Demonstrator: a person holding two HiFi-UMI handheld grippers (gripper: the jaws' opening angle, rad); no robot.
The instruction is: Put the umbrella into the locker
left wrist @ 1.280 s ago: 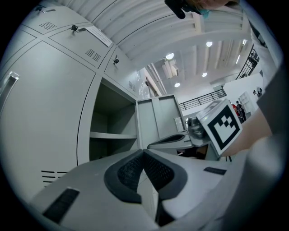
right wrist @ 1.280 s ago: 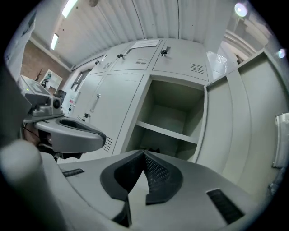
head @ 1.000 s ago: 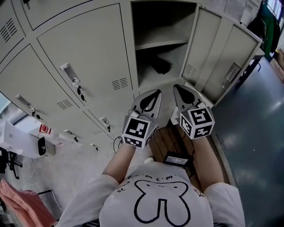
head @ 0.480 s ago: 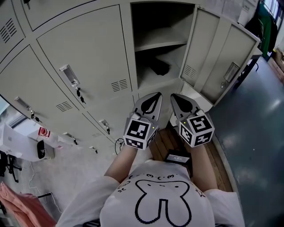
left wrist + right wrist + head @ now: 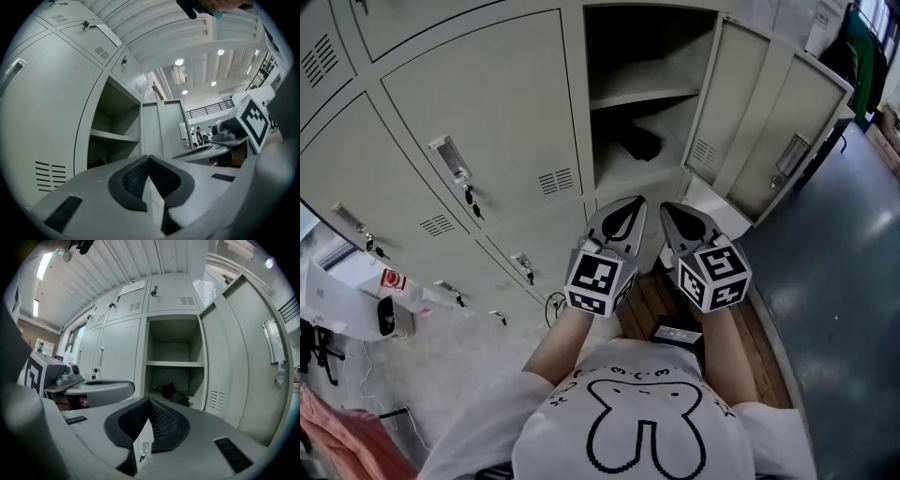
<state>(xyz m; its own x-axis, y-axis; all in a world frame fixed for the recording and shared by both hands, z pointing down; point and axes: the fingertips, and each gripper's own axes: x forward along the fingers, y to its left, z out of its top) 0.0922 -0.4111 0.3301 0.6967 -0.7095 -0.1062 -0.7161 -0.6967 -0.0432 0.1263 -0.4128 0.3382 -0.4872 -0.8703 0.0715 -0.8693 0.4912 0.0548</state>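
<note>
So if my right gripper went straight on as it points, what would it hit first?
The right gripper likely enters the lower compartment of the open locker, meeting the umbrella or the back wall beside it; depth unclear.

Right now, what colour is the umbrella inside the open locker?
Black. The umbrella shows best in the right gripper view, under the shelf.

Nothing legible shows in any view. The cubes [image 5: 600, 279] on the left gripper [image 5: 630, 202] and the right gripper [image 5: 668, 208] carry black-and-white square markers, not letters. A red label [image 5: 393, 276] on a white box [image 5: 352, 302] is too small to read. A paper sheet [image 5: 132, 287] on an upper locker door is blurred. Small marks on the shirt [image 5: 642, 427] near the collar cannot be made out.
</note>
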